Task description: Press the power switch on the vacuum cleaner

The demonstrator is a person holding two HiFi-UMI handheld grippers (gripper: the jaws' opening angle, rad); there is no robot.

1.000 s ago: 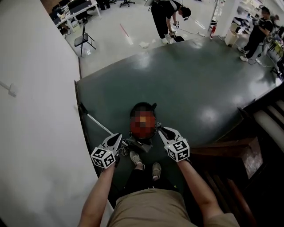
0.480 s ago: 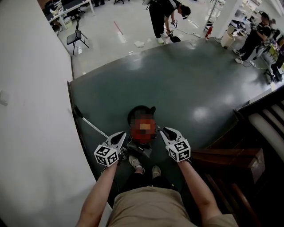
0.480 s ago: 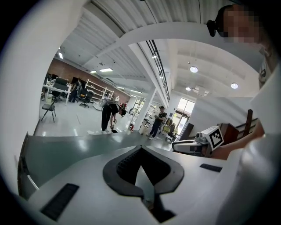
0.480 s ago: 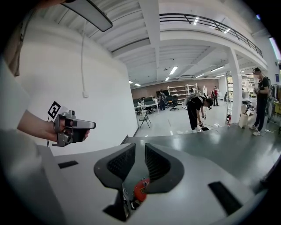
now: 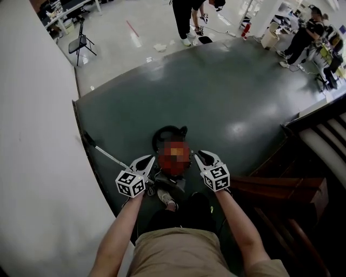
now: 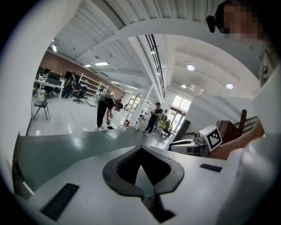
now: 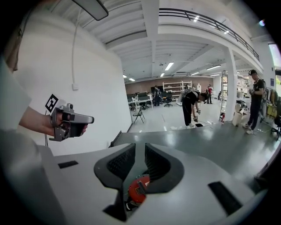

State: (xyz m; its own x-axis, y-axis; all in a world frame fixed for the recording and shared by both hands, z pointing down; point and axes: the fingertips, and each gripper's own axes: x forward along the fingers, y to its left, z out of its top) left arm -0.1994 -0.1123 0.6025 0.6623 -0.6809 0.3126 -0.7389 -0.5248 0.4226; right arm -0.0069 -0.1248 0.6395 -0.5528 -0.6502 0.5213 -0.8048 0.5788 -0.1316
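The vacuum cleaner (image 5: pixel 168 135) lies on the dark green floor right in front of my feet. It has a black body and a red top that a mosaic patch partly covers. Its metal wand (image 5: pixel 108 154) runs off to the left. In the head view my left gripper (image 5: pixel 145 160) hangs just left of the red top and my right gripper (image 5: pixel 201 156) just right of it. The left gripper (image 6: pixel 141 148) has its tips touching and holds nothing. The right gripper (image 7: pixel 140 147) shows a narrow gap with nothing in it, and the red top (image 7: pixel 138 190) shows below its jaws.
A white wall (image 5: pixel 38 162) runs close along the left. Dark wooden stairs (image 5: pixel 303 184) rise at the right. A person bends over (image 5: pixel 186 16) at the far edge of the green floor, another stands at the far right (image 5: pixel 300 38), and a folding chair (image 5: pixel 81 43) stands far left.
Both grippers have come down and forward toward the vacuum cleaner, staying on either side of its red top. My body has moved closer, and my leg now hides one shoe.
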